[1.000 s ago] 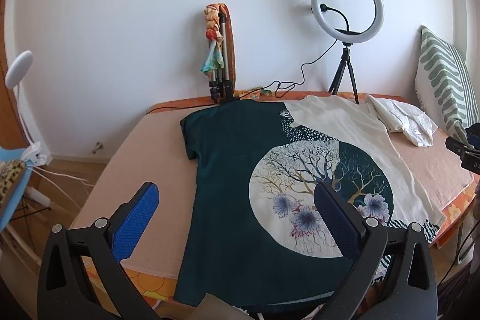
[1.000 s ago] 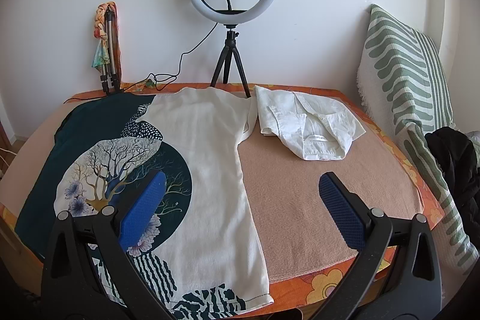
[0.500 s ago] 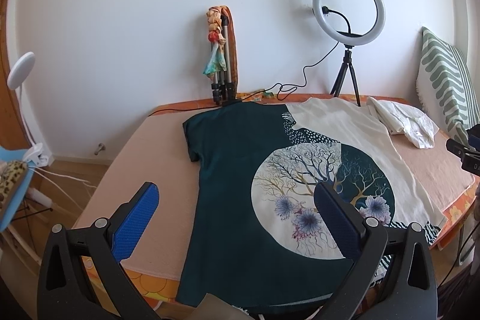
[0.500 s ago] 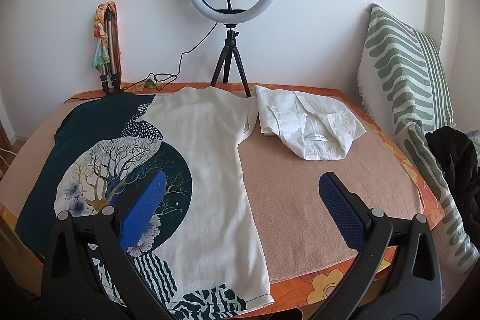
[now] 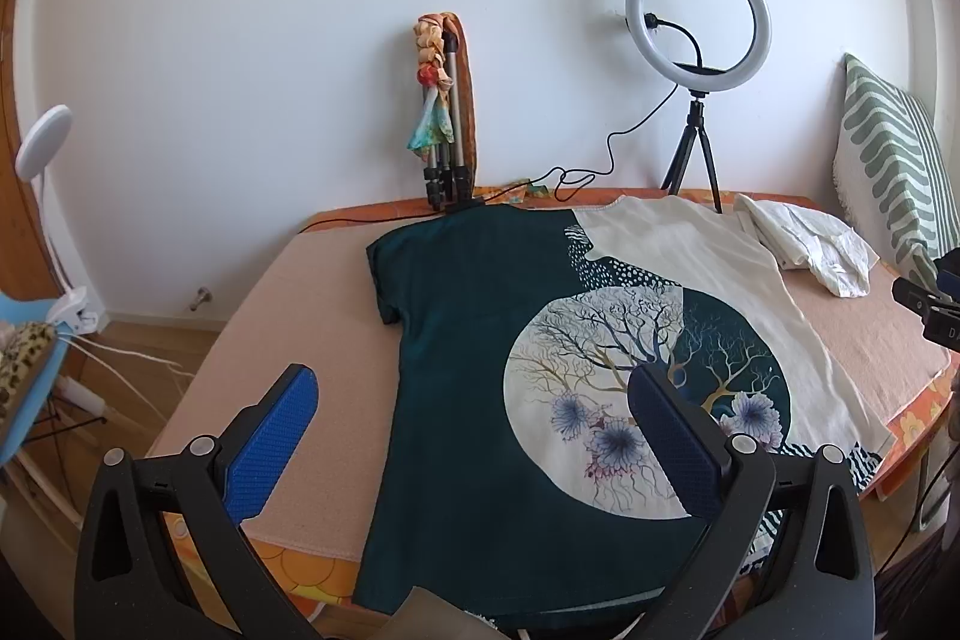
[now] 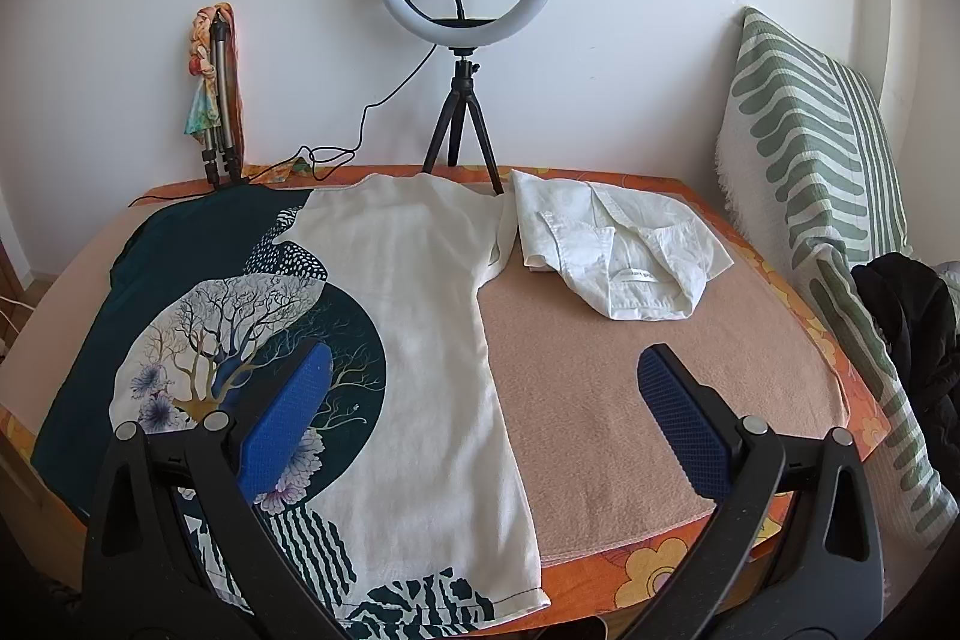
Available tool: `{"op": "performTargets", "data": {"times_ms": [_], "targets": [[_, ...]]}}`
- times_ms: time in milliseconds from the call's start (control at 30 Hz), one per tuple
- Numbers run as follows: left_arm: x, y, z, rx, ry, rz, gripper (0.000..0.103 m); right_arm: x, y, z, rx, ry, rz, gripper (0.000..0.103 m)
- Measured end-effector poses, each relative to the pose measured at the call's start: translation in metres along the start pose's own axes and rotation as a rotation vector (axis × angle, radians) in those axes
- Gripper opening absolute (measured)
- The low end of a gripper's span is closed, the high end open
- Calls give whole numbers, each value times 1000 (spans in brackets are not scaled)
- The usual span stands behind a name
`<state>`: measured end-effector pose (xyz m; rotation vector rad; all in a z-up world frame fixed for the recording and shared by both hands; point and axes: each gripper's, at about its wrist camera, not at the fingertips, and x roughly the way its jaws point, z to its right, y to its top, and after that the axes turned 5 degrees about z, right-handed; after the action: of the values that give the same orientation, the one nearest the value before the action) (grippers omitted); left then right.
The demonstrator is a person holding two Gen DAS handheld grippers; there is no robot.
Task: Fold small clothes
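Shirt status first, from the left wrist view: we see the printed T-shirt [image 5: 540, 370] spread flat and face up on the bed [image 5: 288, 328], its hem at the near edge and its collar toward the far edge by the wall. The dark green half lies toward the left edge, the cream half toward the right. The left gripper [image 5: 474, 436] hovers above the near edge with its jaws spread wide and nothing between the blue pads; the left pad sits over bare blanket, the right pad over the tree print. A white shirt [image 5: 810, 250] lies crumpled near the far right corner, just beside the T-shirt's cream sleeve. A ring light [image 5: 696, 16] on its tripod stands at the far edge, and a folded tripod [image 5: 447, 124] wrapped in a scarf leans at the wall near it.

Right wrist view: the right gripper [image 6: 480, 412] is also wide apart and empty, hanging over the near edge, left pad above the print, right pad above bare blanket. The T-shirt's cream side edge runs from the far edge down to the near edge with no fold in it. The white shirt touches or nearly touches the cream sleeve; we cannot tell which. A striped cushion [image 6: 810, 148] stands along the right edge.

Progress, our judgement: no fold made on either garment. The T-shirt looks laid out and ready for a first fold; the white shirt remains to be flattened and folded afterwards.
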<state>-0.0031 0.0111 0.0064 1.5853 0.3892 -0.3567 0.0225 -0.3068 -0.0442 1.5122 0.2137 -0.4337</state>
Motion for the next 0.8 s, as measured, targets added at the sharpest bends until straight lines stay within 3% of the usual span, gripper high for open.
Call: {"op": "performTargets", "data": {"times_ms": [800], "targets": [[2,-1,0,1,-1,-10,103,2,-1,-1,0,1,-1,103]]}}
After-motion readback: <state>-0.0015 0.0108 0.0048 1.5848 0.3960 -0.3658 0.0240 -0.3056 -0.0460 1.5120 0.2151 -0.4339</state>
